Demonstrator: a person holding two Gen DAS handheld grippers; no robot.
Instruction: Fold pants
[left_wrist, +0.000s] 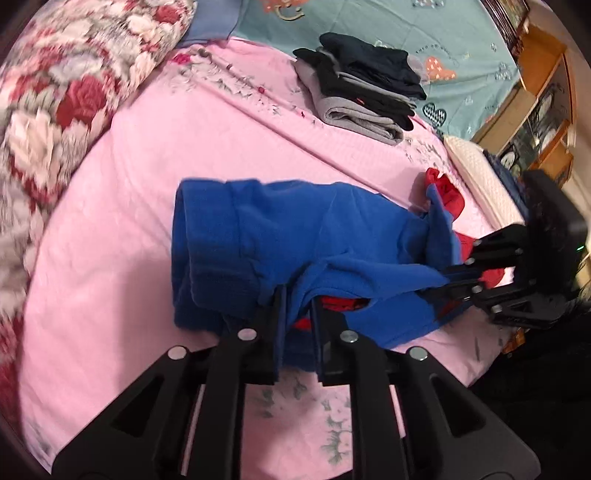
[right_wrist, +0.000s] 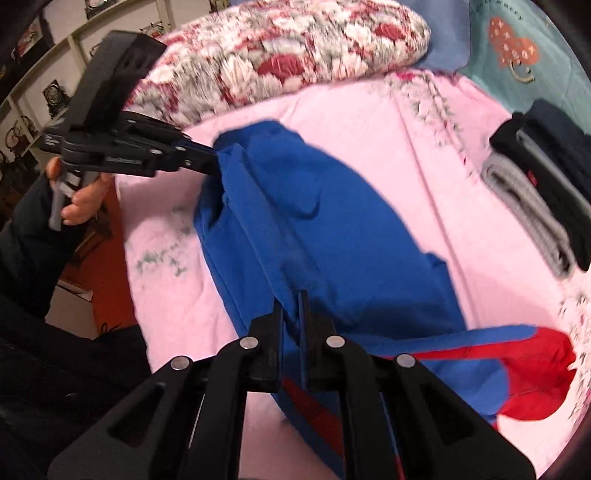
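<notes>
The blue pants (left_wrist: 280, 236) lie on the pink bed sheet (left_wrist: 129, 192), partly lifted, with red parts showing under the blue cloth and at one end. The left gripper (left_wrist: 295, 306) has its fingers (left_wrist: 275, 314) narrow, closed on an edge of the blue cloth directly in front of them; in the right wrist view this same gripper (right_wrist: 212, 151) bites the far upper corner of the pants. The right gripper (right_wrist: 293, 314) also holds the cloth between almost closed fingers (right_wrist: 275, 325), at the near edge. So the long axis of the held edge runs from the right fingers away toward the left fingers, and the rest of the garment spreads to the right of that line, ending in the red part (right_wrist: 535, 373). I judge that a fold is in progress: both grippers carry one edge, and the next move probably brings it over the lying cloth. Beyond the fingers, well apart, a pile of folded dark and grey clothes (left_wrist: 365, 81) rests, and a flowered quilt (left_wrist: 66, 92) lies at the sheet's border.
</notes>
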